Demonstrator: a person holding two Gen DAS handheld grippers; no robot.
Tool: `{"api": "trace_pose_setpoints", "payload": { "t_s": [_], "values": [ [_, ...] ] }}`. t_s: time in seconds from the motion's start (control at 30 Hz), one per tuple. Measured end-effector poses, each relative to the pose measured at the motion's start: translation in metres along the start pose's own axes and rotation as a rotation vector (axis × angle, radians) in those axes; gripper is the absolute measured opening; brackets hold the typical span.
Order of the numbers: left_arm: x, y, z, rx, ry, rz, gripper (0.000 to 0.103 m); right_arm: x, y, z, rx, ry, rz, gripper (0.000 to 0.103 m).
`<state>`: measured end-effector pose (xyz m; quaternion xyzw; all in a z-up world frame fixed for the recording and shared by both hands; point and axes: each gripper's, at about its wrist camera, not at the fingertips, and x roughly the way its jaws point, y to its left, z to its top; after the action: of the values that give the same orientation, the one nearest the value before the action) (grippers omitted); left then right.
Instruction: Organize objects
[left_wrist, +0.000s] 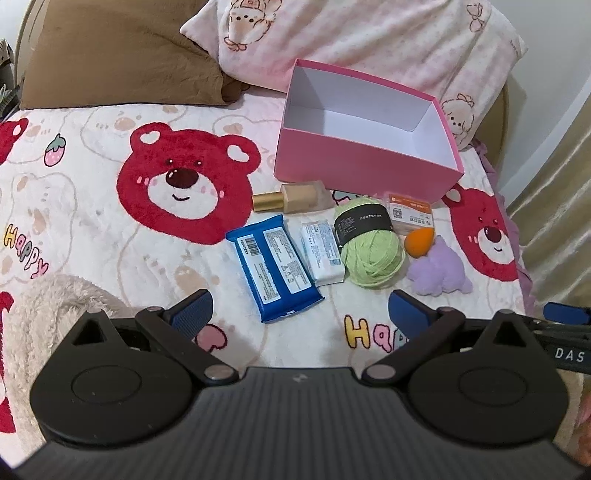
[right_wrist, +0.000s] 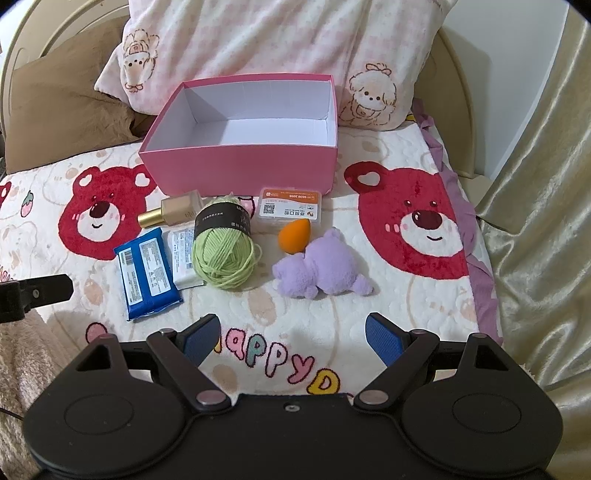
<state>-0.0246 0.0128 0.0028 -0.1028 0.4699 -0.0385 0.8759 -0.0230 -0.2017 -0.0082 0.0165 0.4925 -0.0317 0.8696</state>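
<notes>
I had both grippers, left (left_wrist: 297, 308) and right (right_wrist: 291, 334), spread wide and holding nothing, hovering over the bed's near edge. The box (right_wrist: 243, 166) stood empty toward the pillows, with the items in a row just in front of it. I judged the wipes (left_wrist: 277, 267) best for the left: come down across the pack's short width, squeeze gently. The plush (right_wrist: 321, 269) suited the right.
</notes>
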Motion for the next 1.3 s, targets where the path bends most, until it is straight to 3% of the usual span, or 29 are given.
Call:
{"api": "trace_pose_setpoints", "payload": {
  "t_s": [0.27,0.67,0.77,1.07,1.2,1.3],
  "values": [
    [0.0,-0.002,-0.001,0.01,-0.004,0.031,0.103,0.0,0.003,-0.001,-0.01,-0.001,0.004,0.089],
    [-0.013,-0.01,0.012,0.059,-0.026,0.015,0.103,0.0,0.003,0.001,-0.022,0.013,0.004,0.089],
    [-0.015,-0.011,0.013,0.017,-0.037,0.009,0.102,0.0,0.004,0.002,-0.023,0.014,0.007,0.089],
    [-0.015,-0.013,0.016,0.012,-0.033,0.009,0.103,0.003,0.0,0.001,-0.019,0.028,0.008,0.089],
    [-0.011,-0.013,0.023,0.008,-0.001,-0.012,0.103,-0.007,0.001,0.004,-0.05,-0.019,0.074,0.089],
    [-0.009,-0.015,0.037,0.001,0.004,-0.04,0.103,-0.021,0.002,0.008,-0.103,-0.116,0.181,0.089]
  ]
}}
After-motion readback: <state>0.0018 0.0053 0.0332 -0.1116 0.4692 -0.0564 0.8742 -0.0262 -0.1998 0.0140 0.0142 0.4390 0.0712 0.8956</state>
